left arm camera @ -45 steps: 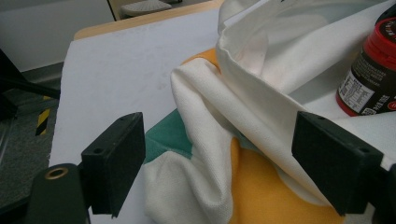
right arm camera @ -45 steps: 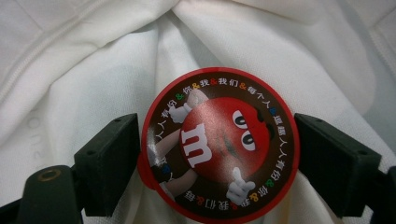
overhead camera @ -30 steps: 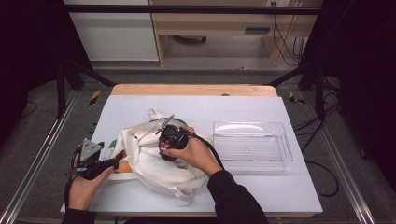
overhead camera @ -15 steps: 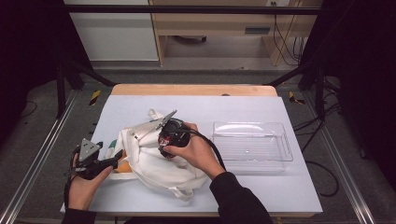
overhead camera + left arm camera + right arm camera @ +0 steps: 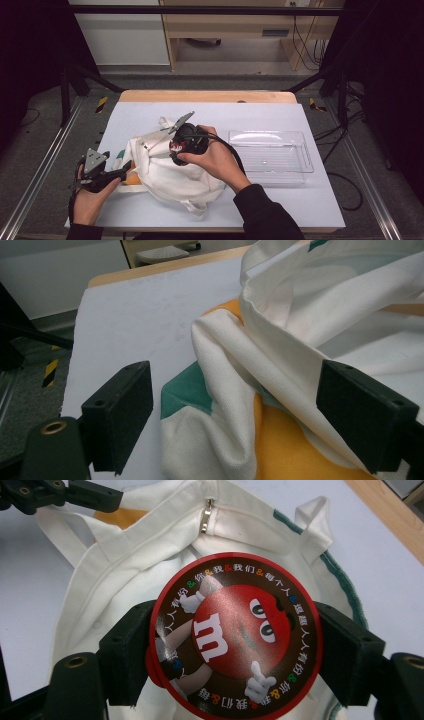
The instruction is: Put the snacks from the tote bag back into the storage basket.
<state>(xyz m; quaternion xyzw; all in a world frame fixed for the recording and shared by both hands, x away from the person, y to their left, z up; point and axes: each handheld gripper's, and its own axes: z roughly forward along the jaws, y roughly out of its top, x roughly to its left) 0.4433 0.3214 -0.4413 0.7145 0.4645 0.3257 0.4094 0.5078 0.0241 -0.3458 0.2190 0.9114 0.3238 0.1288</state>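
Left of the cloth bag, the left gripper is straddling a fold of its fabric with jaws wide apart. Above the bag's mouth, the right gripper is clamping a round candy tin; a clear tray is lying to the bag's right.

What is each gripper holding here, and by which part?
The right gripper clamps a round red candy tin by its opposite side edges, above the white tote bag. The left gripper stands open around the bag's bunched rim, gripping nothing.
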